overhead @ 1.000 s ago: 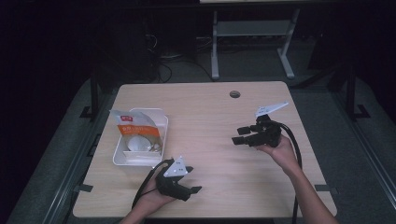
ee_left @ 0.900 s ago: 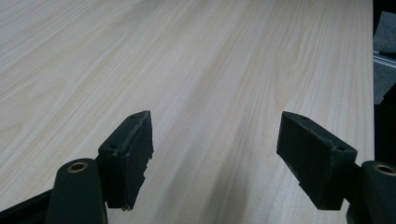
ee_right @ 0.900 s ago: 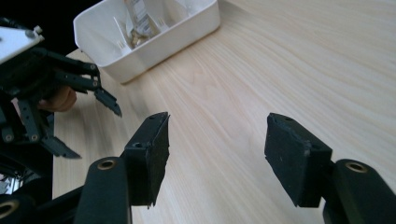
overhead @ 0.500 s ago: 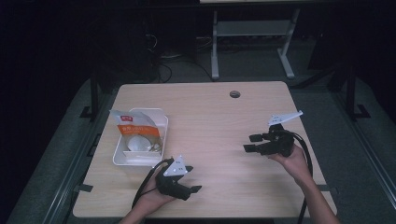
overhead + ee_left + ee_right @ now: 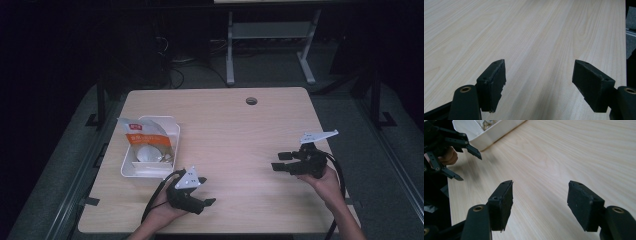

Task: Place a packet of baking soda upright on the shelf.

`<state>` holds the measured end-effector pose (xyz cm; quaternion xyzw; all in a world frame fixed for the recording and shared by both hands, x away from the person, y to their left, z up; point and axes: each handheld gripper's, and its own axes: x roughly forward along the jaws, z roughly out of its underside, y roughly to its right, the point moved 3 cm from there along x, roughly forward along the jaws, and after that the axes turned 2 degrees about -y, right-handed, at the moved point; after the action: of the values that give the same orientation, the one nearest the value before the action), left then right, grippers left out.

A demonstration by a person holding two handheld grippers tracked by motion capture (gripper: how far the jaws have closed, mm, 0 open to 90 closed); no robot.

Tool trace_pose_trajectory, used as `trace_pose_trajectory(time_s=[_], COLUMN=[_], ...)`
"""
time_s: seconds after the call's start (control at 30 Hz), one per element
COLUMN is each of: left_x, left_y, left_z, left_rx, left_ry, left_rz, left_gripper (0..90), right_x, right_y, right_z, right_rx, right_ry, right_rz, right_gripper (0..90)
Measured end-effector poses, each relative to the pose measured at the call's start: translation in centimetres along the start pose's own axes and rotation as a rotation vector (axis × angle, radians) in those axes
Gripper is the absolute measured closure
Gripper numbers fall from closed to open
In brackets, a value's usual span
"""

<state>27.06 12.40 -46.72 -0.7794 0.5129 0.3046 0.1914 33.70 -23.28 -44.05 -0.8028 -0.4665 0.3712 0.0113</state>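
Your right gripper (image 5: pixel 278 161) is drifting back toward you and to the right side of the table (image 5: pixel 240 130), sinking a little as it comes, while your left gripper (image 5: pixel 207 197) is keeping its spot at the near edge. Its jaws have just been spreading wider, with nothing but bare wood between them. The left one's jaws are also standing wide apart and empty, hovering low over the tabletop.

Just beyond your left hand (image 5: pixel 162 210), the white tray (image 5: pixel 172 150) is sitting near the table's left side, with an orange-and-white packet (image 5: pixel 145 137) leaning in it over some pale items I can't make out. Your right gripper is well apart from it, pointing across toward it.

To reach in cleanly, you're probably best off using the nearer left gripper, keeping the jaws spread until they straddle the packet's free upper edge. Steadying the tray wall with the other one should stop it sliding.
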Motion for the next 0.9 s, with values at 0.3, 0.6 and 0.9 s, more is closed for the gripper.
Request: trace_pose_trajectory(time_s=[0.3, 0.6, 0.9], left_x=[0.0, 0.0, 0.1], left_y=[0.0, 0.0, 0.0], left_z=[0.0, 0.0, 0.1], left_rx=[-0.002, -0.007, -0.008], left_ry=[0.002, 0.002, -0.001], left_rz=[0.002, 0.003, 0.004], left_gripper=[25.9, 25.9, 25.9], right_x=[-0.3, -0.6, -0.8], right_y=[0.1, -0.8, -2.3], right_z=[2.0, 4.0, 5.5], right_rx=[0.026, 0.02, 0.007], right_ry=[-0.015, -0.026, -0.031], right_rz=[0.006, 0.026, 0.044], right_gripper=[36.4, 35.4, 34.1])
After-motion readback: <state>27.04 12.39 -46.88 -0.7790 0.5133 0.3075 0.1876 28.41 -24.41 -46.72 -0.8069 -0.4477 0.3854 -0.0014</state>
